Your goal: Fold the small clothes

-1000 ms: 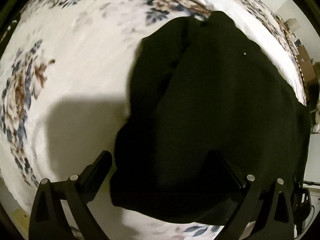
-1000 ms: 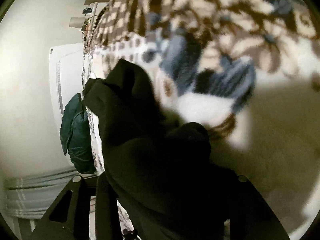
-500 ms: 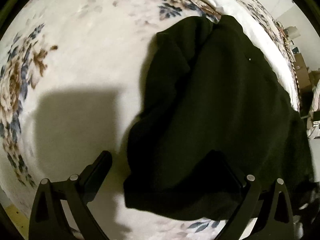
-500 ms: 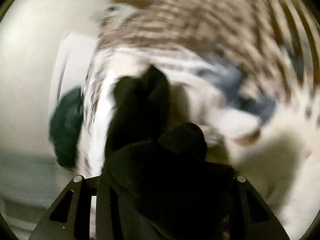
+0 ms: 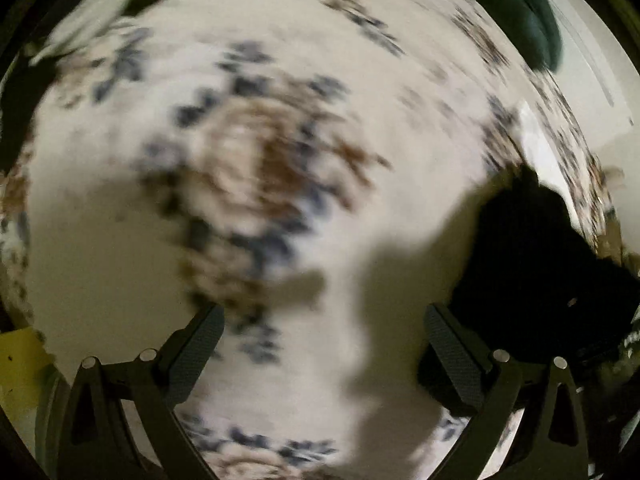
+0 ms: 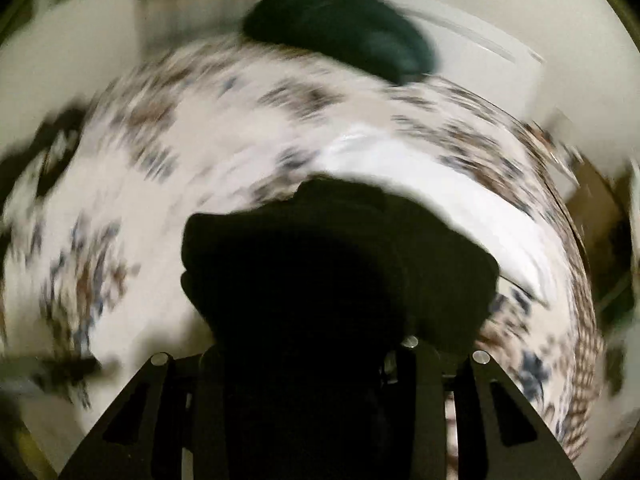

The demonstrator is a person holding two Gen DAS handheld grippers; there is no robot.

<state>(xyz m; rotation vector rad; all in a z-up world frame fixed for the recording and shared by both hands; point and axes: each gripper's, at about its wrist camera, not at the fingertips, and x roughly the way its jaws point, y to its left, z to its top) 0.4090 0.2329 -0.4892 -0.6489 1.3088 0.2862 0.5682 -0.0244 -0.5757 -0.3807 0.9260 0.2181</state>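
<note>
Between the right gripper's [image 6: 316, 364] closed jaws bulges a bunched black garment [image 6: 340, 264]; soft, light and floppy, likely best held by an edge. Left gripper [image 5: 320, 344] gapes wide, holding nothing, above the floral bedspread [image 5: 248, 168].

The left gripper [image 5: 320, 340] is pointed steeply downward, its jaws spread wide, and nothing is held between the fingers [image 5: 196, 344]. The right gripper [image 6: 316, 364] is angled down as well, its jaws drawn partway in and clamped on a bunched black garment [image 6: 340, 264] by which both pads are hidden.
</note>
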